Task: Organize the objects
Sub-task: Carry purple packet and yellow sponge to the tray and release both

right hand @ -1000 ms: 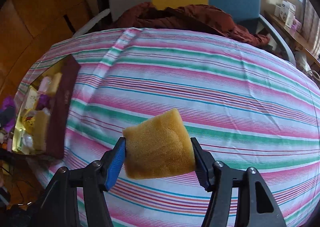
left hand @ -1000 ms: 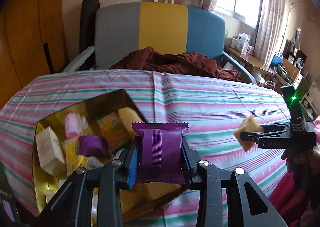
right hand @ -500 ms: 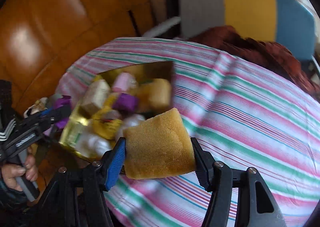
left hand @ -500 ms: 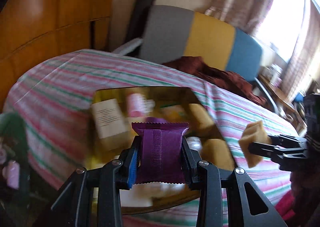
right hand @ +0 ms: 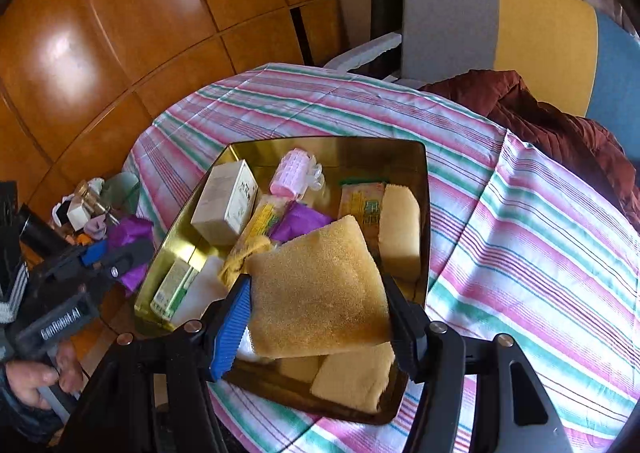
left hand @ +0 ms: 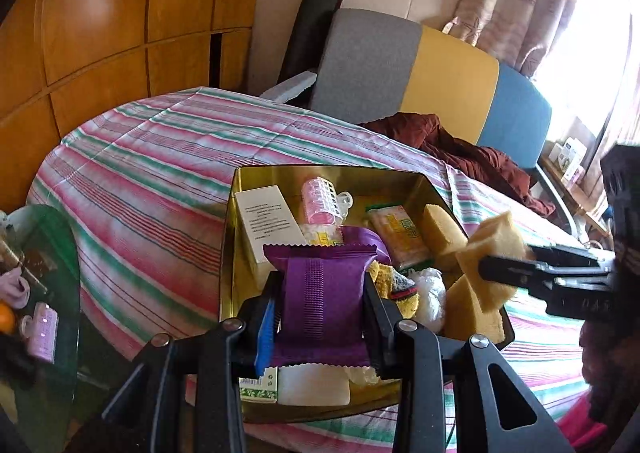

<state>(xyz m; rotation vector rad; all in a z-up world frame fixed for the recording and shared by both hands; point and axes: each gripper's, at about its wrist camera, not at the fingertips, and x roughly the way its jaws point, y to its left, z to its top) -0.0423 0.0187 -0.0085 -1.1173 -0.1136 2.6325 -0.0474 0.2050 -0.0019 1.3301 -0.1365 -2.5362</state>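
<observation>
left gripper (left hand: 324, 317) hiding tin (left hand: 404, 177) contents

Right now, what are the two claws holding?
Left claw pinches a purple snack packet by its sides. Right claw squeezes a yellow sponge by its edges.

Striped cloth (left hand: 160, 173) in pink, green and white over the surface. Behind it, a chair (right hand: 500, 21) with grey, yellow and blue back panels, dark red garment (right hand: 560, 125) heaped on the seat. Orange wooden wall panels (right hand: 140, 13) at left. Pale curtains (left hand: 520, 13) beside a bright window (left hand: 592, 45).
</observation>
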